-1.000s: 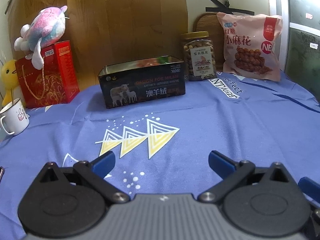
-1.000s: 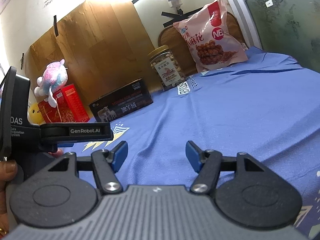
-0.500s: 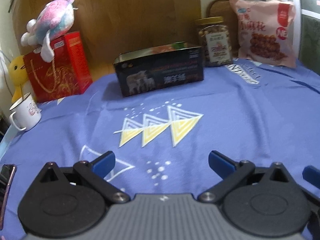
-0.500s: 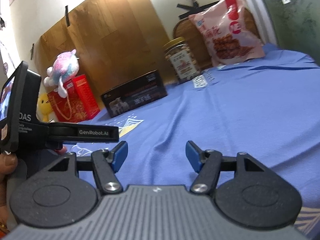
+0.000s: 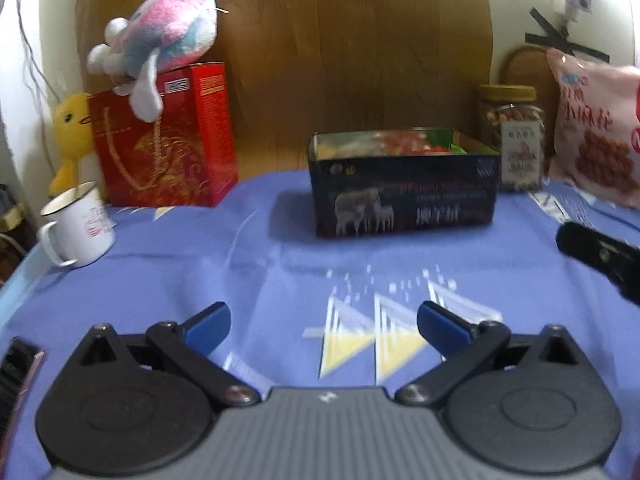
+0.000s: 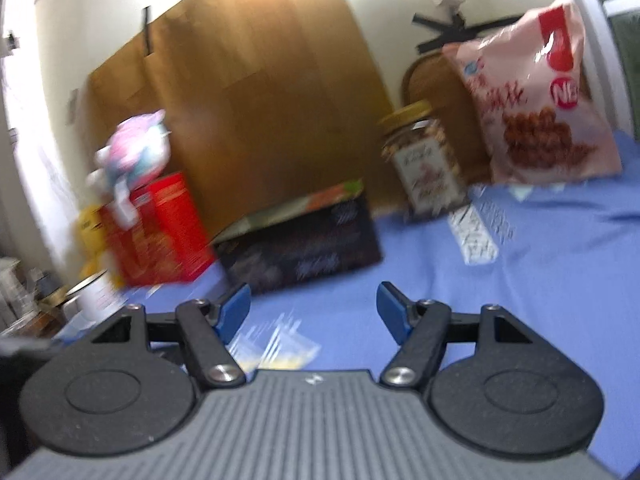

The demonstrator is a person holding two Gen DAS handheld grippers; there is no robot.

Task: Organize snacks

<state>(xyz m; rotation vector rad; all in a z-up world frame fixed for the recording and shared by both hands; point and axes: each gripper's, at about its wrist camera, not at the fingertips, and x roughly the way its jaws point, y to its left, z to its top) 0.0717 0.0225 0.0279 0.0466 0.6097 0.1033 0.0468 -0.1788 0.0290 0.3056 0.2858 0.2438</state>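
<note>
Both my left gripper (image 5: 323, 322) and my right gripper (image 6: 313, 307) hang empty over the blue cloth (image 5: 256, 280), fingers spread apart. The snacks sit along the cloth's far edge: an open dark tin (image 5: 404, 196) near the middle, a nut jar (image 6: 424, 164) just right of it, and a pink snack bag (image 6: 536, 116) towards the far right corner. The bag looks light, soft and crinkly (contents probably brittle), so I'd pinch its top seam; the jar seems rigid, smooth and slippery, best gripped across its body.
</note>
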